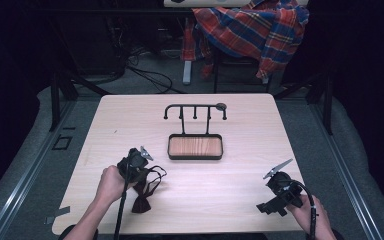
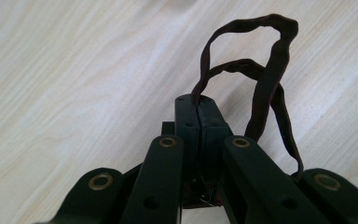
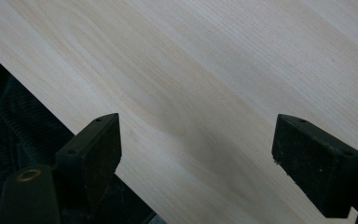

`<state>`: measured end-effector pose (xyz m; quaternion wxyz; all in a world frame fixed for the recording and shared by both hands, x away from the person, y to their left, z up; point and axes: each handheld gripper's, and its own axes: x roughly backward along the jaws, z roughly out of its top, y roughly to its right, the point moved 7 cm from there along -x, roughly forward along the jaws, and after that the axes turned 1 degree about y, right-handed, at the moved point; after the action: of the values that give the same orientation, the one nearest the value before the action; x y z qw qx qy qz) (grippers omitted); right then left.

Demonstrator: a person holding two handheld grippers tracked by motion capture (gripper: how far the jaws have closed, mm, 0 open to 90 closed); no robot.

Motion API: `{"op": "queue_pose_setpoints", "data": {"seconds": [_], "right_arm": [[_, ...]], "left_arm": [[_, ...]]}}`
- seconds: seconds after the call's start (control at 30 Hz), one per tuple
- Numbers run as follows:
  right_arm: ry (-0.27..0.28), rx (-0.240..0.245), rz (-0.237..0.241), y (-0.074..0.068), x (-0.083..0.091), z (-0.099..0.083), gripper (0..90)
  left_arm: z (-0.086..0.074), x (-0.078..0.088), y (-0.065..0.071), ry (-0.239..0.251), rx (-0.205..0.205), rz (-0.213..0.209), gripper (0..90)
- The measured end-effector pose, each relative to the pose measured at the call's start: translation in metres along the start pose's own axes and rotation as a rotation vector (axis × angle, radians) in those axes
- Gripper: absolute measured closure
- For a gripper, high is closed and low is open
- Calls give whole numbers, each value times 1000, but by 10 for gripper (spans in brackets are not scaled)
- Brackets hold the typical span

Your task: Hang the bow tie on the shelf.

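1. Where the near-left part of the surface (image 1: 190,185) meets the left claw (image 1: 139,172): dark maroon bow tie (image 1: 142,199), lying flat on the wood, bow body just toward the person from the claw tip.
2. Left claw, seen along its own jaws (image 2: 197,121): jaws pressed together, pinching the bow tie's neck strap (image 2: 265,88); strap rising out of the pinch in two slack loops ahead of the jaws.
3. Strap loop in the high view (image 1: 156,172): bulging to the right of the left claw, toward the middle of the surface.
4. Right claw (image 1: 272,200): near the right front corner, well apart from the bow tie; jaws spread wide (image 3: 196,154), nothing between them but bare wood.
5. Black hook rack (image 1: 195,112) with wooden-floored tray (image 1: 195,146): at the centre, farther from the person than the bow tie and to its right.
6. Judged bearing for the coming move: rack lying forward and rightward of the holding claw; left hand (image 1: 111,184) clearly nearer to the tie than the right; rack bar running left to right across the surface.
7. Plaid shirt (image 1: 250,27): draped over a chair beyond the far edge.
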<state>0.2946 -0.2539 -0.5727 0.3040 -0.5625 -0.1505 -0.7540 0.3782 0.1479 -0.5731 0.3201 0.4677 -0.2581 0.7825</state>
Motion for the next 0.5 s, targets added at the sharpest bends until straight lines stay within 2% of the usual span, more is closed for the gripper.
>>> {"op": "queue_pose_setpoints", "data": {"seconds": [0.23,0.27,0.33,0.37,0.5], "right_arm": [[9,-6,1,0,0,1,155],[-15,12,-5,1,2,0,155],[-12,7,-8,1,2,0,155],[10,-5,1,-1,0,0,155],[-5,3,3,0,2,0,155]], "left_arm": [[3,14,-3,65,19,26,892],[4,19,-5,87,26,32,892],[6,24,-6,111,40,40,893],[7,25,-6,119,46,42,893],[11,31,-7,150,58,55,893]]}}
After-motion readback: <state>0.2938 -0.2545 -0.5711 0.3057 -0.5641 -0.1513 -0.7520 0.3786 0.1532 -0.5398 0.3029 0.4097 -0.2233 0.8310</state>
